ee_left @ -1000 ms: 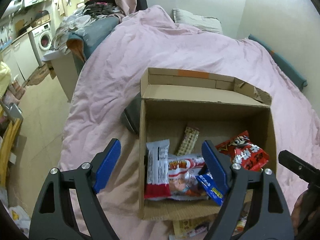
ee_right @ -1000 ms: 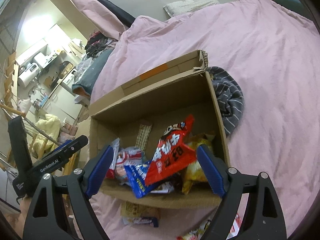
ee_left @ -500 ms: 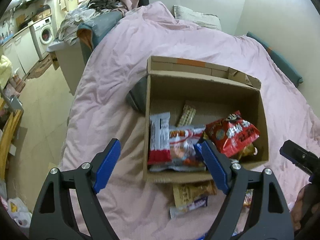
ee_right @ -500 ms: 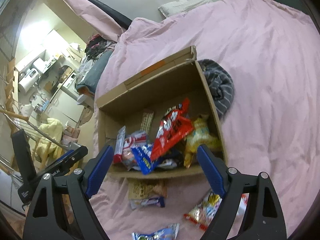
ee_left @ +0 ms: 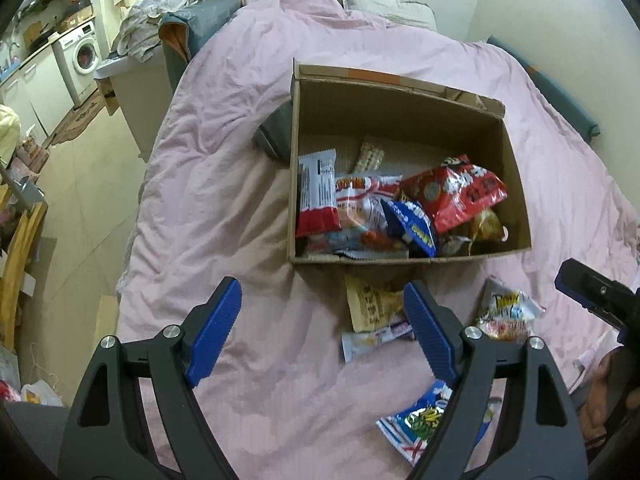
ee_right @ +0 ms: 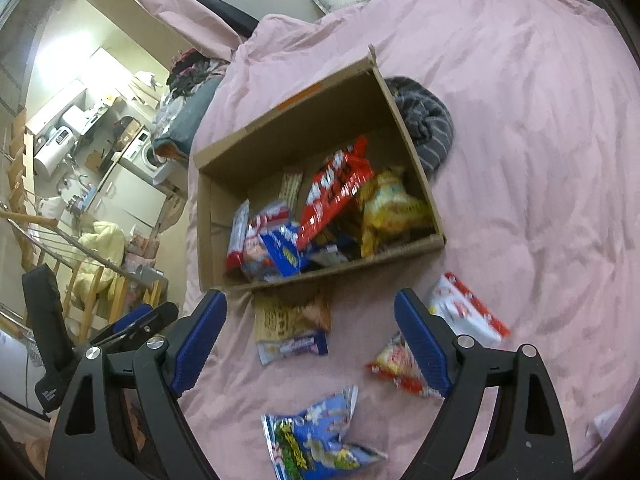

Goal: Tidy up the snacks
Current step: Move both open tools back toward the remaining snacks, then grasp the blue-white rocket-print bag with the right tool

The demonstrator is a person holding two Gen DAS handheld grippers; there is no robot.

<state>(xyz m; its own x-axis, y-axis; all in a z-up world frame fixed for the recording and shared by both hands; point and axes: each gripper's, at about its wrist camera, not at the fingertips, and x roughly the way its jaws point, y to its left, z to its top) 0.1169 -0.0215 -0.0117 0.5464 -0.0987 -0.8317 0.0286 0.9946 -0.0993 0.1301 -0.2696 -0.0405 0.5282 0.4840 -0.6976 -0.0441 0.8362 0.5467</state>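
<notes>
An open cardboard box sits on a pink duvet and holds several snack packs, among them a red bag and a yellow bag. Loose packs lie on the duvet in front of it: a tan packet, a blue-and-green bag, a red-and-yellow pack and a white-and-red pack. My left gripper is open above the duvet, short of the box. My right gripper is open above the loose packs, holding nothing.
A grey striped cloth lies against the box's far side. The duvet's left edge drops to the floor, with a washing machine and clutter beyond. A pillow lies by the wall.
Both grippers have drawn back from the box, which now looks smaller and farther. Loose packs on the duvet in front of it have come into view. Both stay open.
</notes>
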